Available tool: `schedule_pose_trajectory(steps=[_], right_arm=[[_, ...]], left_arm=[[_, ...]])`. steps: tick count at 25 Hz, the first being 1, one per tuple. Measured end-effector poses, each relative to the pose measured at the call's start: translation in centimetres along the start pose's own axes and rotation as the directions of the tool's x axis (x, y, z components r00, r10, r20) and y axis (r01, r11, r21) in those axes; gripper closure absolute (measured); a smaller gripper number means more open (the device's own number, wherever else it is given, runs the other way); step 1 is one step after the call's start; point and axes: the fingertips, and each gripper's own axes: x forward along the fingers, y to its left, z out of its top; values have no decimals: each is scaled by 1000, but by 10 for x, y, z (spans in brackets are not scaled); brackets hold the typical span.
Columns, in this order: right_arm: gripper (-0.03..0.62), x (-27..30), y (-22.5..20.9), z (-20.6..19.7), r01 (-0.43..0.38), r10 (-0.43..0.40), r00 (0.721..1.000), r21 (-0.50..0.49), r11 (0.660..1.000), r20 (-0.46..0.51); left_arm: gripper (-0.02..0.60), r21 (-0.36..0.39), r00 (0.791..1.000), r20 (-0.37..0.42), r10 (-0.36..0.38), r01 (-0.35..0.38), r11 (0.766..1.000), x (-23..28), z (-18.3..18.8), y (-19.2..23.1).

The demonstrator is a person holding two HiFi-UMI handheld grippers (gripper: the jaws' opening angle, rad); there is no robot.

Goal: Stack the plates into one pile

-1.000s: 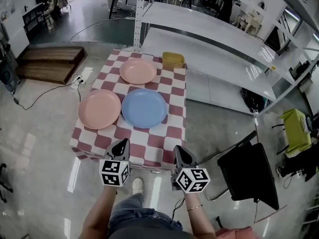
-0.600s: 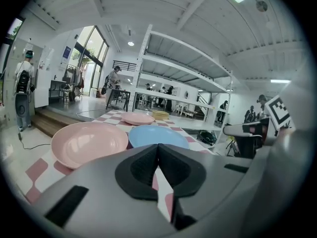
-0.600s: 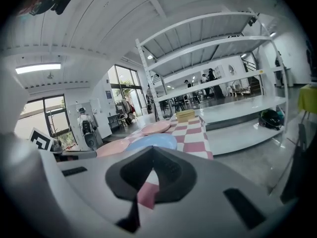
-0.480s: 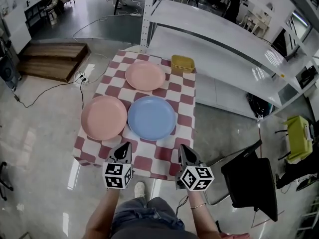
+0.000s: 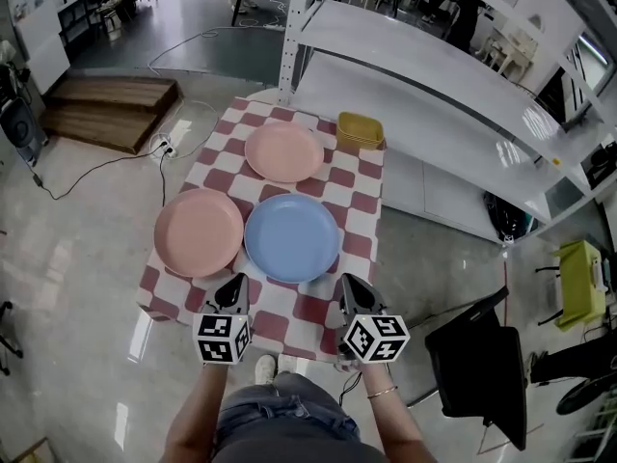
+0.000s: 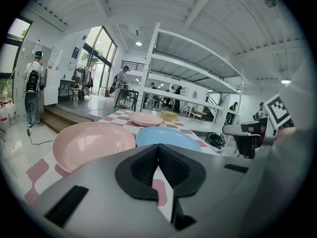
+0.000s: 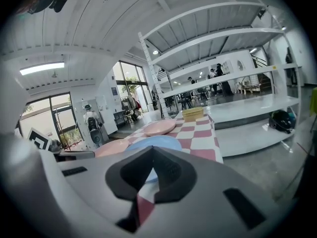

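1. Step in hand: the approach. Nothing is lifted yet. Three plates lie singly on the checked bench (image 5: pixel 370 222): near pink plate (image 5: pixel 199 231) at centre left, blue plate (image 5: pixel 291 237) just beside it at centre, far pink plate (image 5: pixel 283 151) above them.
2. Left gripper (image 5: pixel 234 288), lower centre-left of the head view: fingers pressed together, empty. Right gripper (image 5: pixel 354 292), lower centre-right: fingers also tip to tip, nothing between. Both hang over the bench's near edge, short of the plates.
3. Next move, by my judgement: open the fingers, drop one gripper to a rim, pinch, lift, and set that plate on another. The near pink plate lies ahead of the left gripper and the blue ahead of the right. The rims sit low on the cloth, so one finger must get under.
4. Hard to make out:
   - yellow stack (image 5: pixel 359 130) at the bench's far right corner: piece count unclear, plates or bowls unclear;
   - whether the blue and near pink rims touch;
   - the bench's near edge, hidden behind the grippers.
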Motion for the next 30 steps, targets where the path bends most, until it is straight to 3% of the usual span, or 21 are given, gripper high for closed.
schedule_pose_trajectory(steps=[10, 15, 19, 23, 30], right_arm=[[585, 38, -4, 19, -134, 132, 991, -64, 989, -36], [583, 65, 26, 24, -264, 257, 964, -105, 959, -74], [583, 98, 67, 26, -383, 365, 922, -164, 909, -130], [583, 138, 109, 22, -466, 435, 882, -198, 863, -181], [585, 195, 160, 9, -496, 441, 863, -245, 833, -248]], left_arm=[[566, -67, 988, 40, 150, -147, 987, 10, 16, 20], [565, -147, 945, 30, 326, -318, 936, -10, 14, 70], [565, -175, 907, 27, 420, -410, 895, -29, 15, 115], [565, -175, 880, 23, 474, -464, 868, -39, 14, 149], [554, -210, 867, -9, 497, -488, 847, -50, 3, 186]])
